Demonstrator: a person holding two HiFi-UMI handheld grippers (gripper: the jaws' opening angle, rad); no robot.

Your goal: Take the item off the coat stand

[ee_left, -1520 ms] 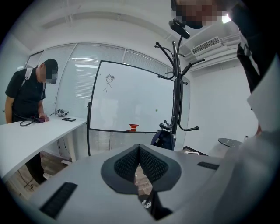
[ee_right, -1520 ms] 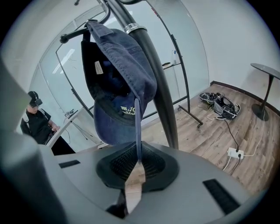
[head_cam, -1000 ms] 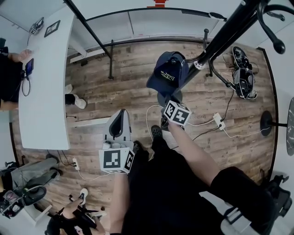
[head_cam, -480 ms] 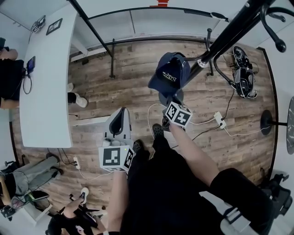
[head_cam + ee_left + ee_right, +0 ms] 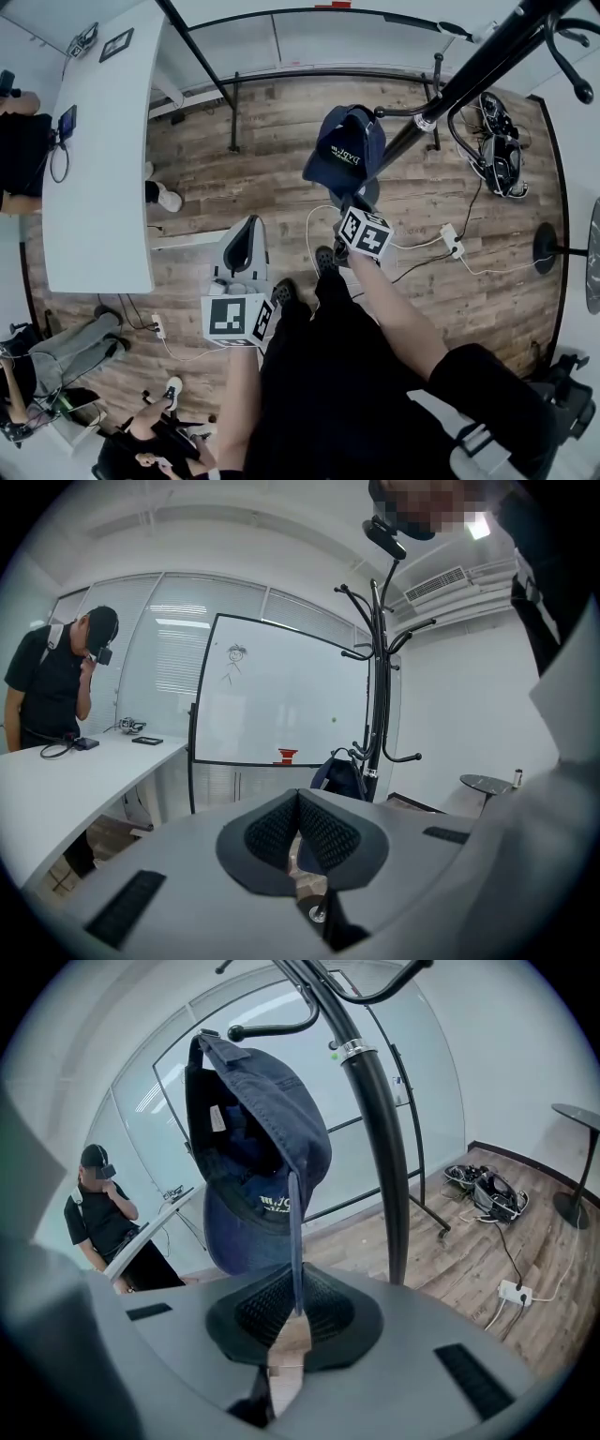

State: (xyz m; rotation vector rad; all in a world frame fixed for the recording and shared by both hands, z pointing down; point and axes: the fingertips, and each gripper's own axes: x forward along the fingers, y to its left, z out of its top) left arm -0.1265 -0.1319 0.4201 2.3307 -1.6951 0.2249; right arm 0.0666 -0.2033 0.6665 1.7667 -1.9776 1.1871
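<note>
- On a low hook [image 5: 272, 1027] of the coat stand [image 5: 380, 1147] hangs the navy cap [image 5: 262, 1119], its hollow inside facing the right gripper view.
- Jaws of the right gripper [image 5: 294, 1288]: closed on a thin lower edge of the cap, with fabric pinched between the pads.
- Head view: the cap sits just beside the stand's black pole and the right gripper is directly under it, touching.
- Jaws of the left gripper [image 5: 298, 803]: pressed together with nothing between them. It is held lower left, well apart from the cap.
- Surroundings: white table [image 5: 94, 187] at left, wood floor [image 5: 272, 122] below.
</note>
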